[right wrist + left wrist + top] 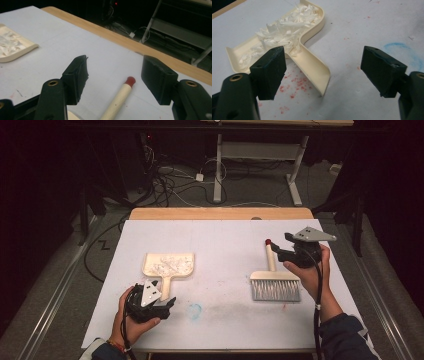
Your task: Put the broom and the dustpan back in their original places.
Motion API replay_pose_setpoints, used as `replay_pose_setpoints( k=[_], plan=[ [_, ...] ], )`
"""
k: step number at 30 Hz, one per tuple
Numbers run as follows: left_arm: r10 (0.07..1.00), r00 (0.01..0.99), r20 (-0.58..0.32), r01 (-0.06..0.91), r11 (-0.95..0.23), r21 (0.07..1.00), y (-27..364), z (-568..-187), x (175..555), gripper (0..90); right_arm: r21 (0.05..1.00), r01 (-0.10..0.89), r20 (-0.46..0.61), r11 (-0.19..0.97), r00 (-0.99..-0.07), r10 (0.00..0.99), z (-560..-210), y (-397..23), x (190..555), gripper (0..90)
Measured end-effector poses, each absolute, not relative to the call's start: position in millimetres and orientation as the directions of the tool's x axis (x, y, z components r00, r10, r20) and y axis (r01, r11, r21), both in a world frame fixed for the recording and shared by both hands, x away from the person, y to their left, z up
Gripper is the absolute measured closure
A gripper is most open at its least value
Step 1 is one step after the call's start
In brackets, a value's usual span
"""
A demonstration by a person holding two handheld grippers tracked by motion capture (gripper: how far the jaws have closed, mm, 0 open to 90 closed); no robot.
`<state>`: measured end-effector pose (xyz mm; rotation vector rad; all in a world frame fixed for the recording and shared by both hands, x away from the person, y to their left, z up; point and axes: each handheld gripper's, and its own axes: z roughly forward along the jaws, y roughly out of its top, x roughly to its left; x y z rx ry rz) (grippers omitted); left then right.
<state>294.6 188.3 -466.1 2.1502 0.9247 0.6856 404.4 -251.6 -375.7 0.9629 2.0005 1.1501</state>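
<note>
My right gripper (pixel 278 251) hovers over the wooden handle (pixel 117 100) of the hand brush (pixel 275 285), jaws spread wide with the red-tipped handle lying loose between them on the white table cover (pixel 225 250), untouched. My left gripper (pixel 322 72) is also wide open and holds nothing, sitting just beside the handle of the cream dustpan (pixel 312 62), which carries white paper shreds (pixel 284 27).

The high view looks forward and down on the whole table (pixel 225 320). Each gripper view sits low and close; both see the dustpan (pixel 312 67).
</note>
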Motion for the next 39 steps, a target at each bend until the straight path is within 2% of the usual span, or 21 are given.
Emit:
replay_pose_setpoints(
  k=[10, 19, 39],
  plan=[
    [0.769, 0.610, 0.193, 0.406, -0.511, 0.758, 188, -466, 293, 20.1, 0.901, 0.201, -0.212, 0.385, -0.569, 0.794, -374, -251, 374, 33.9],
    [0.762, 0.616, 0.201, 0.396, -0.520, 0.757, 187, -466, 292, 20.1, 0.901, 0.175, -0.211, 0.397, -0.622, 0.754, -374, -257, 353, 31.1],
    [0.743, 0.627, 0.234, 0.370, -0.548, 0.750, 185, -466, 289, 19.9, 0.906, 0.173, -0.219, 0.386, -0.589, 0.778, -393, -288, 321, 27.7]
  ],
)
